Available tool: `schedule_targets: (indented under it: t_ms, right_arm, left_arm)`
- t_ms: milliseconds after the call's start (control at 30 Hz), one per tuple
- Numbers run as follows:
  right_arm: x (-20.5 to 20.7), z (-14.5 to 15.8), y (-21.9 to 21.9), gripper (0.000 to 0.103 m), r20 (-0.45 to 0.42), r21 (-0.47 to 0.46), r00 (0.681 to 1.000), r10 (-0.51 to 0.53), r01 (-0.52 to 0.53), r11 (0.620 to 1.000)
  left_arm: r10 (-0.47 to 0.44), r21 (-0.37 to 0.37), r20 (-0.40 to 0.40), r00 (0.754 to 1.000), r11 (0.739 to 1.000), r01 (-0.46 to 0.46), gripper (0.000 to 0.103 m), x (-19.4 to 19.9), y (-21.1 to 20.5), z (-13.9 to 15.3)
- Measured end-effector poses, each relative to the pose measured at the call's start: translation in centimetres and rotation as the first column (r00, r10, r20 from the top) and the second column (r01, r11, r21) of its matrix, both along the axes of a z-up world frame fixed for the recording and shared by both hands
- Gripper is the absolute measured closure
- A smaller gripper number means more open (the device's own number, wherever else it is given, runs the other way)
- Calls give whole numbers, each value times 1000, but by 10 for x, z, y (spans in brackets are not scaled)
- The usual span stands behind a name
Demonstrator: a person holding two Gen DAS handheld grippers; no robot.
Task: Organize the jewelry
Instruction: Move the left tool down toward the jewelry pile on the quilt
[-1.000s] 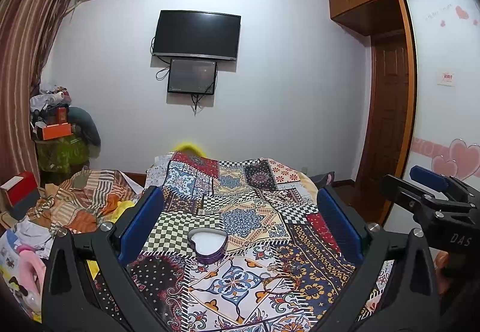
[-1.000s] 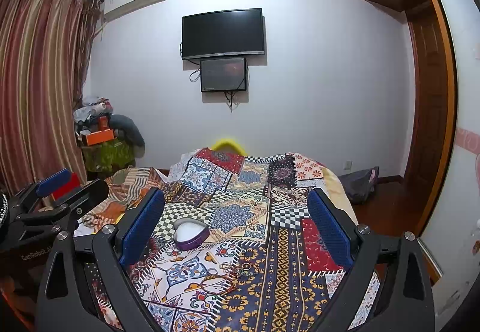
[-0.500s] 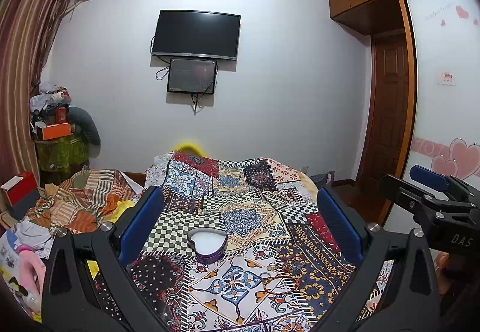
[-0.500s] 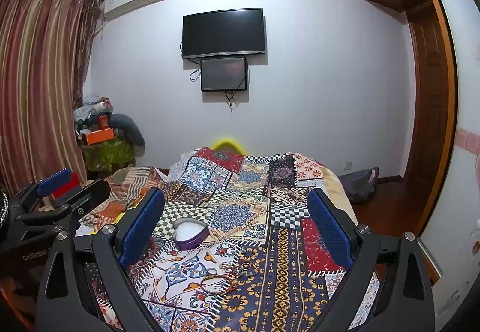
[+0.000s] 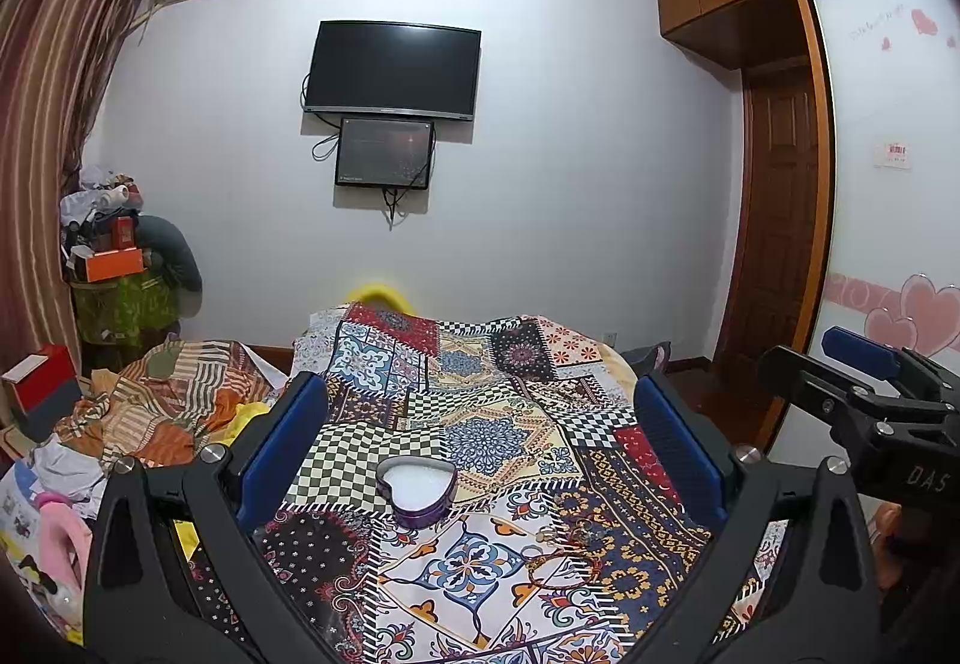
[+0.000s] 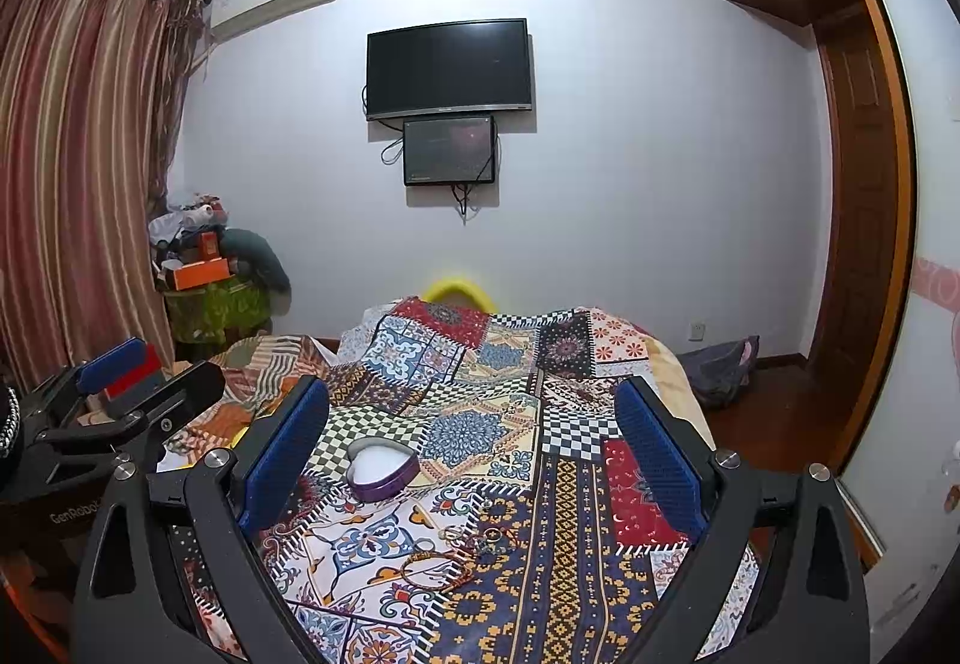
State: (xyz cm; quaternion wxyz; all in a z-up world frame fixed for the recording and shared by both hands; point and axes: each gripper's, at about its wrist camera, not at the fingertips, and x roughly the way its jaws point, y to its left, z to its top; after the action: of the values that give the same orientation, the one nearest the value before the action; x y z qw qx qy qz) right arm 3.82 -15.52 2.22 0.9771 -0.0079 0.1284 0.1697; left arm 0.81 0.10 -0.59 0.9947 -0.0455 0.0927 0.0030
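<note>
A purple heart-shaped box point(image 5: 417, 490) with a white lining stands open on the patchwork bedspread point(image 5: 480, 406); it also shows in the right wrist view point(image 6: 381, 470). Loose jewelry lies nearer me: a reddish bracelet point(image 5: 555, 568) and small rings point(image 5: 579, 532), seen in the right wrist view as the bracelet point(image 6: 435, 568) and rings point(image 6: 486, 535). My left gripper point(image 5: 480, 454) is open and empty above the bed, behind the box. My right gripper point(image 6: 474, 454) is open and empty to its right. Each gripper shows at the edge of the other's view.
A crumpled striped blanket point(image 5: 162, 400) and clutter lie left of the bed. A stacked pile with an orange box point(image 5: 114, 262) stands by the curtain. A TV point(image 5: 393, 70) hangs on the far wall. A wooden door point(image 5: 774, 244) and wardrobe are at right.
</note>
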Motion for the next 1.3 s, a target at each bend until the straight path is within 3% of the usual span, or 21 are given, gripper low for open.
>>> schedule_targets:
  t_ms: [467, 733, 967, 1167, 1233, 1300]
  right_arm:
    - [4, -1, -2, 8, -18, -1, 1000, 2, -2, 1000]
    - [20, -11, -3, 8, -62, -4, 998, -1, 1, 1000]
    - [49, -39, -11, 8, -159, -19, 987, -31, 28, 999]
    - [74, -70, -19, 8, -247, -71, 966, -79, 64, 995]
    - [82, -82, -22, 8, -281, -96, 955, -94, 69, 993]
    - [86, -91, -24, 8, -310, -112, 946, -98, 66, 991]
  left_arm:
    - [0, -3, -18, 1000, 1000, 0, 1, 7, 1, -6]
    - [0, -8, -68, 998, 1000, 0, 1, 27, 3, -17]
    - [3, -13, -159, 987, 1000, -5, 1, 59, 3, -40]
    - [-4, 2, -264, 964, 1000, 5, 1, 89, 0, -71]
    - [-7, -2, -310, 951, 1000, 6, 14, 99, 0, -83]
    - [-18, -18, -370, 929, 1000, 12, 16, 112, 1, -98]
